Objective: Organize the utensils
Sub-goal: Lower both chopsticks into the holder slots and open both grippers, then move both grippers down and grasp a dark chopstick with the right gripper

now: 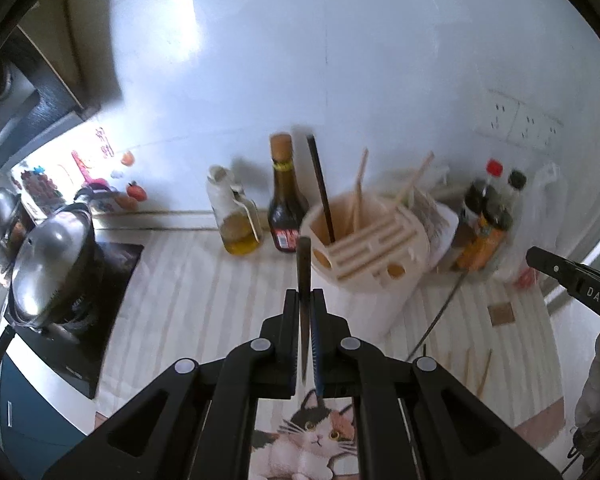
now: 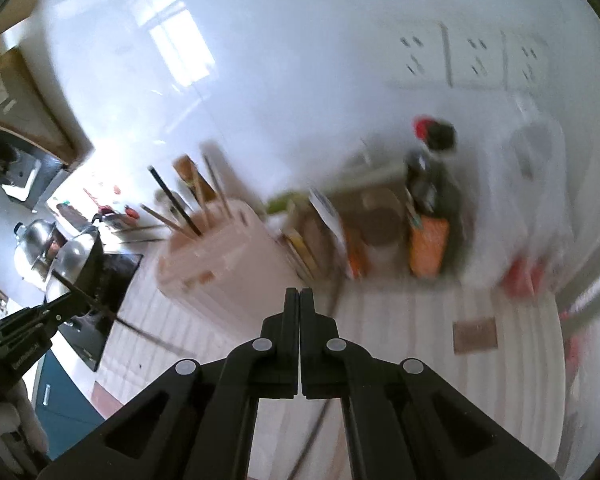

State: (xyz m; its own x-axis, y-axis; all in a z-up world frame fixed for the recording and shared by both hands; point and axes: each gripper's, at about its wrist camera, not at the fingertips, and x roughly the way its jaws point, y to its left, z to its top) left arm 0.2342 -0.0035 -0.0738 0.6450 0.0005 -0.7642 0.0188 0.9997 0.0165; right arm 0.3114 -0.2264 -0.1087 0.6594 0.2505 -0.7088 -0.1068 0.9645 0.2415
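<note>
In the left wrist view my left gripper (image 1: 305,300) is shut on a dark chopstick (image 1: 303,264) that sticks up past the fingertips and runs back between the jaws. Just beyond it stands a beige utensil holder (image 1: 376,256) with a black chopstick (image 1: 320,184) and wooden ones upright in its cup. Loose wooden chopsticks (image 1: 478,368) lie on the striped mat to the right. My right gripper (image 2: 300,298) is shut with nothing between its fingers, above the mat and right of the holder (image 2: 228,260). The right wrist view is blurred; it shows the left gripper (image 2: 66,304) with its chopstick (image 2: 112,316).
Oil and sauce bottles (image 1: 284,200) stand against the white wall behind the holder, with more bottles (image 1: 488,216) at the right. A lidded pot (image 1: 48,264) sits on the black hob at the left. A thin dark cable (image 1: 440,312) crosses the mat. Wall sockets (image 1: 516,120) are above.
</note>
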